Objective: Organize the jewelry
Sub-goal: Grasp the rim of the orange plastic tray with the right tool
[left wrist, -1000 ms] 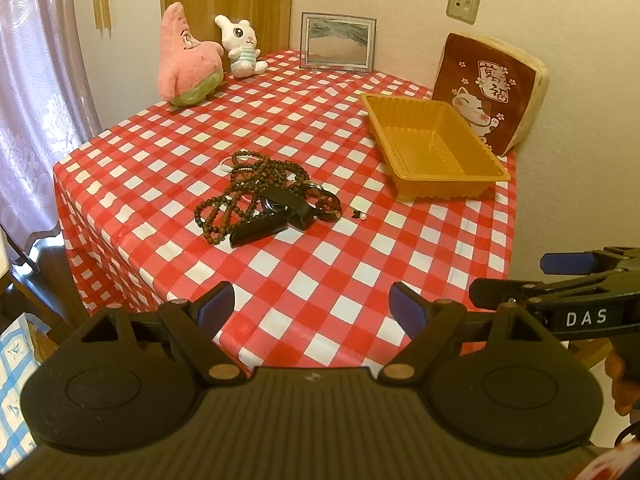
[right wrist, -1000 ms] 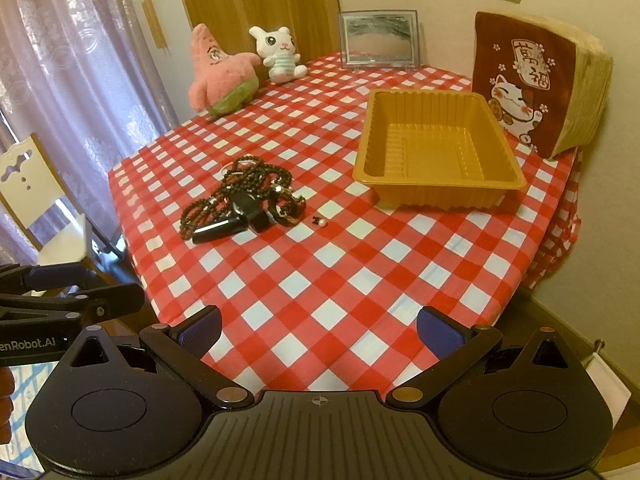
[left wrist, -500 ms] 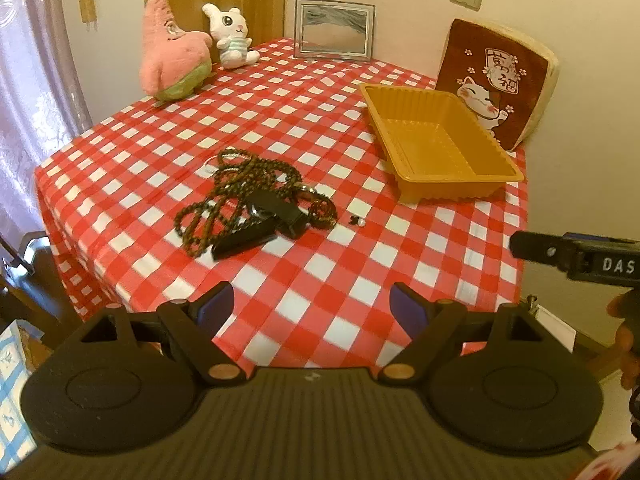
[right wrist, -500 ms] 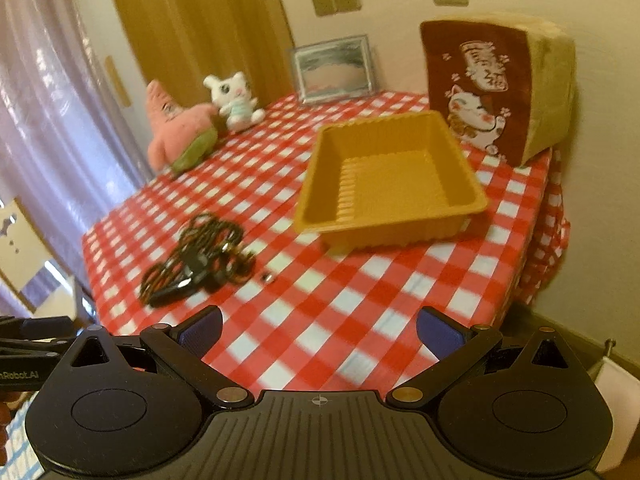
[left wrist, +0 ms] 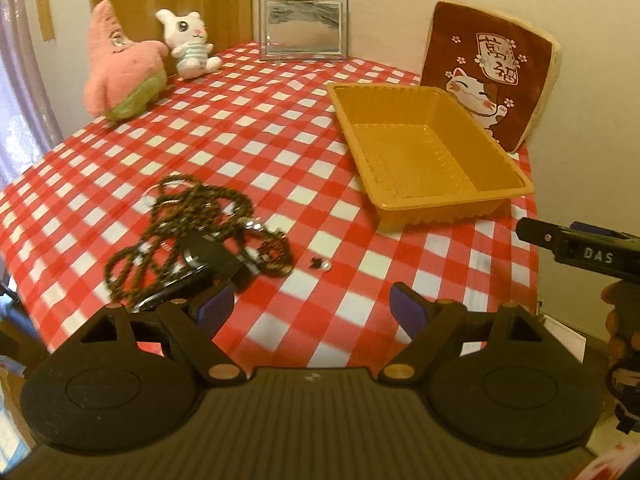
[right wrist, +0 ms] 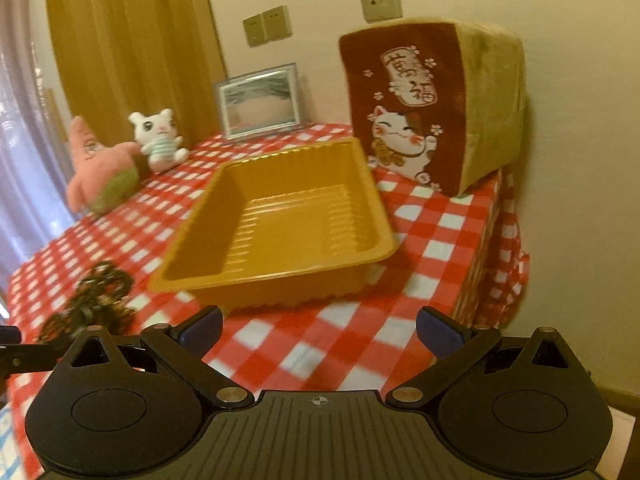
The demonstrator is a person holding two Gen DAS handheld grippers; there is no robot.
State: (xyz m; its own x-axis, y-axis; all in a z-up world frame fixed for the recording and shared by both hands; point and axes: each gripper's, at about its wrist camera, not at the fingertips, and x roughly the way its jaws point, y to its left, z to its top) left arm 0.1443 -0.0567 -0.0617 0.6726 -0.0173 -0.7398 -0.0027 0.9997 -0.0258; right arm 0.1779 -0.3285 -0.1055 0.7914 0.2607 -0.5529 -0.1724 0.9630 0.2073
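**Q:** Left wrist view — what does the panel show, and how does the tool stand?

**A:** The left gripper point(left wrist: 310, 302) has its jaws spread wide with nothing between them. The jewelry pile point(left wrist: 196, 236), a tangle of dark bead strands with a black bar-shaped piece across it, lies on the checked tablecloth point(left wrist: 256, 128) at about 11 o'clock from the gripper, near its left finger. A small loose bead point(left wrist: 321, 265) rests just beside the pile, at roughly 12 o'clock. The orange tray point(left wrist: 428, 204), with nothing in it, sits at 1 o'clock, well apart from the pile. The right gripper point(left wrist: 580, 250) enters at 3 o'clock, side on.

**Q:** Right wrist view?

**A:** The right gripper point(right wrist: 318, 328) likewise has its jaws apart and unloaded. The orange tray point(right wrist: 276, 276) fills the centre at 12 o'clock, close ahead. The jewelry pile point(right wrist: 90, 300) lies at 9 to 10 o'clock, blurred, beyond the left finger.

**Q:** Which relation governs the coming move?

**A:** Judged from both panels, the left gripper is nearer the pile and faces it; the right gripper faces the tray. The pile's long axis appears to run from 7 toward 1 o'clock in the left view, roughly toward the tray. A pick by the left gripper would likely need a short advance toward 11 o'clock, with the jaws closing across that axis. Tangled strands may trail or snag.

**Q:** Task progress?

**A:** The tray holds nothing; sorting appears not yet begun.
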